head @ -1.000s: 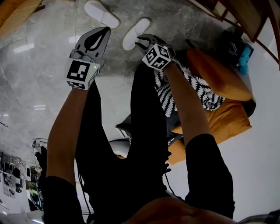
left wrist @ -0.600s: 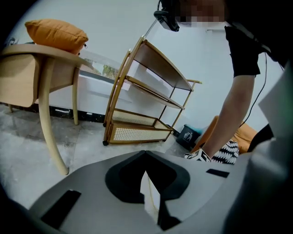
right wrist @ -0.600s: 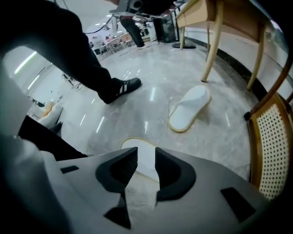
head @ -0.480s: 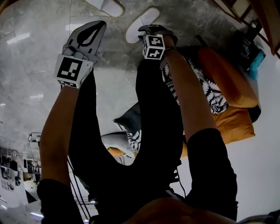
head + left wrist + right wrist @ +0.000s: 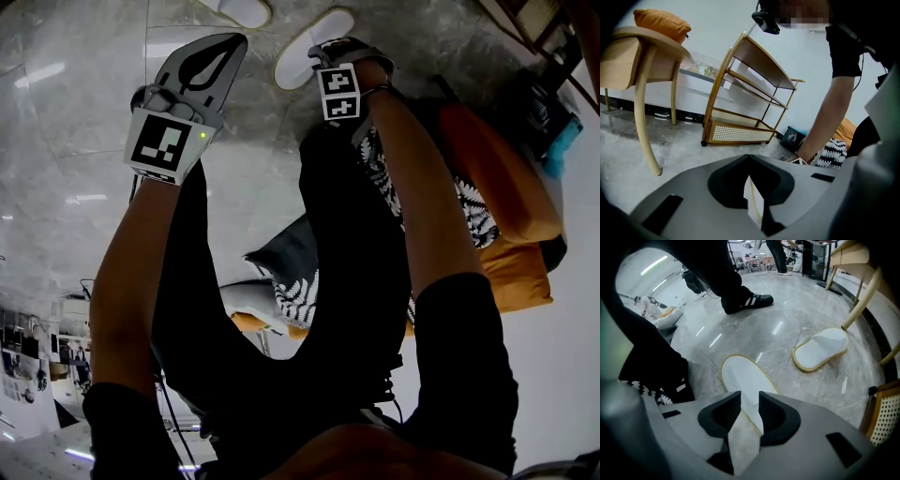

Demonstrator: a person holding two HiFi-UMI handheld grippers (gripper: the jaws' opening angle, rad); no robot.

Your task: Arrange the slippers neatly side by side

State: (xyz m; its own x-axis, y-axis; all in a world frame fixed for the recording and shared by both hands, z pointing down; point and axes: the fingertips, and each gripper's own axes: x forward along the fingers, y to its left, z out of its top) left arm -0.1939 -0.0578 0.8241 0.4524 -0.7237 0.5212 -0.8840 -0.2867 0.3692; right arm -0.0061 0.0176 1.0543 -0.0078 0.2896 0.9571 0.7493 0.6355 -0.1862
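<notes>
On the marble floor [image 5: 787, 329], nearer slipper [image 5: 743, 378] and farther slipper [image 5: 820, 350] lie apart, askew. Right gripper [image 5: 750, 401], jaws just opened wide, hovers over the nearer slipper; best to pinch its rim squarely. Left gripper [image 5: 749, 159] is clenched, empty.

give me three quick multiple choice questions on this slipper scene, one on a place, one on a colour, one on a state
1. Where does the far slipper lie?
A. on a shelf
B. on the floor by a wooden chair leg
C. on a cushion

2. What colour is the near slipper?
A. black
B. white with a yellowish edge
C. orange

3. How do the left gripper's jaws stand?
A. wide apart
B. clamped on a slipper
C. together, with nothing held

Answers:
1 B, the right gripper view shows it on the grey floor next to the foot of the leg.
2 B, its pale surface has a yellow rim.
3 C, the left gripper view shows the tips meeting, with only floor behind them.
</notes>
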